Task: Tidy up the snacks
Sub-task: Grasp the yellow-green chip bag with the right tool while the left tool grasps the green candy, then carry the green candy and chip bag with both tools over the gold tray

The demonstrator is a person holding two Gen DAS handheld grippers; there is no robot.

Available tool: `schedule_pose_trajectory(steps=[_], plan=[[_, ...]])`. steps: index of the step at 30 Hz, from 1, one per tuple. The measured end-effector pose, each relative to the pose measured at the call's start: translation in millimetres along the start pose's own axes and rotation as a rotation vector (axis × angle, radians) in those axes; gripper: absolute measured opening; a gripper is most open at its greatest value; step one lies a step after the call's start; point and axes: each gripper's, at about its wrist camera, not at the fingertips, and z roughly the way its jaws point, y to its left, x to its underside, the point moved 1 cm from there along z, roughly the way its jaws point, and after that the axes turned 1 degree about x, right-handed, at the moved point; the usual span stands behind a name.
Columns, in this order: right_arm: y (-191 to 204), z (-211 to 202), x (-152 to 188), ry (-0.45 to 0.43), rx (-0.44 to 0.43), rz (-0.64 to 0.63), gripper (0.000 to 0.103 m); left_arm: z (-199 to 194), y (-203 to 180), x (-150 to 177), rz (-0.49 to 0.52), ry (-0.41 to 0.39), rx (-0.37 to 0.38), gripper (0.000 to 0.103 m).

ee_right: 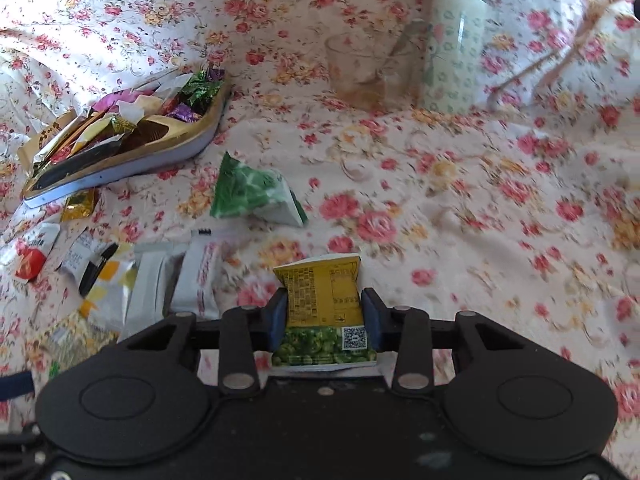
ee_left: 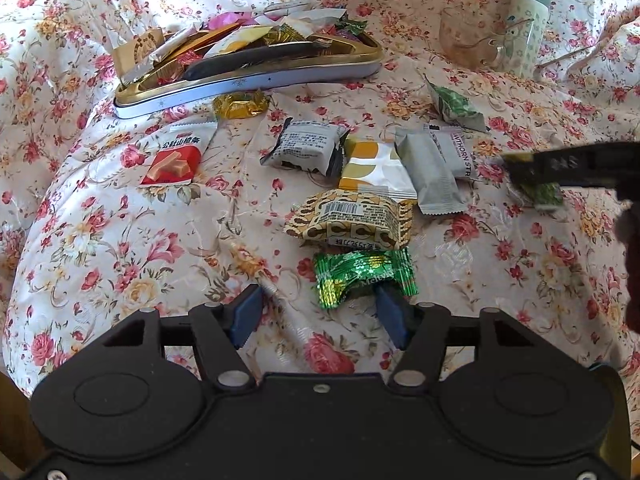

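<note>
Left wrist: hovering spread and empty, left gripper [ee_left: 316, 314] risking nudging the crinkly green foil candy [ee_left: 362, 276] by its right fingertip; right wrist: clamping the yellow-and-green pea snack packet [ee_right: 325, 312] by its edges, right gripper [ee_right: 325, 312] risking slippage before reaching the heaped gold-rimmed tin tray [ee_right: 200, 136].

Each gripper, left [ee_left: 318, 312] and right [ee_right: 325, 314], has a matte black housing with two raised oval bosses and angled linkage arms. Silver pivot screws fasten the linkages. The fingers [ee_left: 246, 314] carry blue pads.
</note>
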Motion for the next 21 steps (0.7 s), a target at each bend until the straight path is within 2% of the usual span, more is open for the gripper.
schedule_pose_trajectory(steps=[6,10,16,19,21], plan=[[-2.1,-14.7,15.3,0.020,-0.030,0.000,0.040,4.5,-8.1,-7.7,0.078,0.008,0.005,0.065],[1.9,-18.6,23.4,0.011,-0.010,-0.034,0.040,8.1,-13.0,-14.0,0.134,0.007,0.017,0.065],[3.9,-20.0,29.0,-0.014,-0.001,-0.055,0.041,14.3,-13.0,-21.4,0.083,0.017,0.063,0.063],[1.4,-20.9,29.2,-0.017,-0.013,-0.044,0.042,13.3,-13.8,-21.9,0.060,0.012,0.057,0.055],[0.0,-21.1,28.8,-0.019,-0.020,-0.037,0.043,11.9,-14.5,-21.8,0.044,0.009,0.059,0.046]])
